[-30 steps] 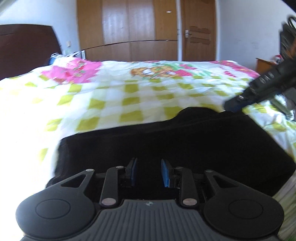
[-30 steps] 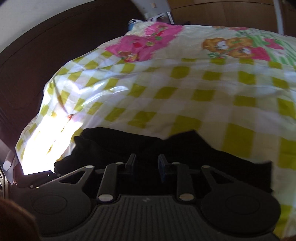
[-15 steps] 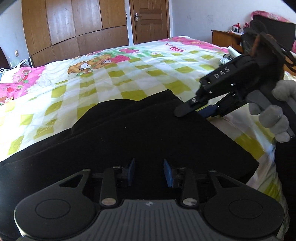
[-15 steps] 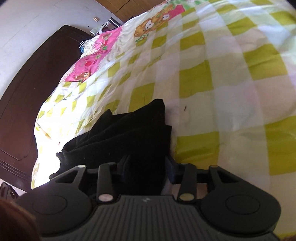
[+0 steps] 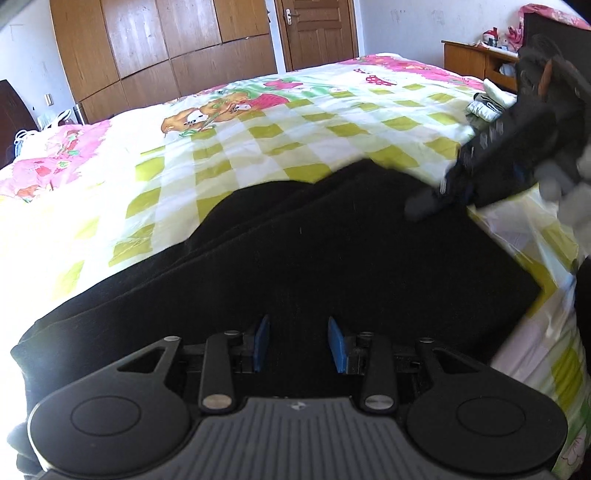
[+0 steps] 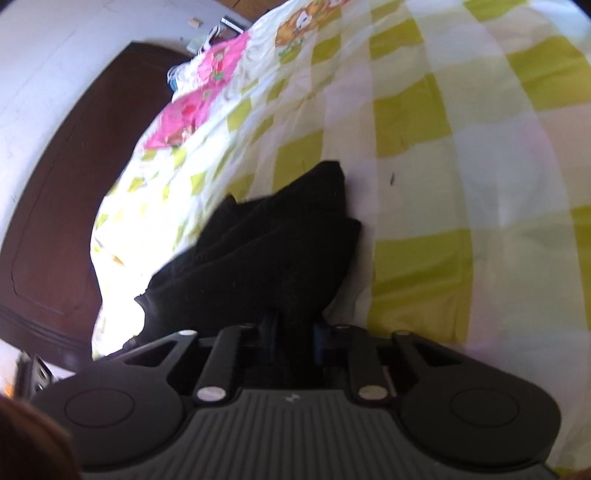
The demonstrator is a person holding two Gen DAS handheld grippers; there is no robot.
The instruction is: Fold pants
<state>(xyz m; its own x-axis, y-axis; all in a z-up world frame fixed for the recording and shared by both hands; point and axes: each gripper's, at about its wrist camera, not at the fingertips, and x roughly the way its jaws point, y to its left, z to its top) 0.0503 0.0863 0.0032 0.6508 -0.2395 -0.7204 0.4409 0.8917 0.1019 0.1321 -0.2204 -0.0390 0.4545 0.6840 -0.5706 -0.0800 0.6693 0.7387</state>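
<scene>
Black pants (image 5: 314, 258) lie folded across a bed (image 5: 258, 122) with a checked cover. Right gripper (image 6: 293, 325), its jaws closing, pinches the fabric's edge; left gripper (image 5: 298, 345) hovers above the cloth, jaws apart and empty. Wooden wardrobe (image 5: 166, 48) stands behind.

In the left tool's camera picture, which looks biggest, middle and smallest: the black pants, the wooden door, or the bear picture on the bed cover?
1. Black pants, by far the biggest, partly because they are closest.
2. Wooden door, far away.
3. Bear picture, smallest.
</scene>
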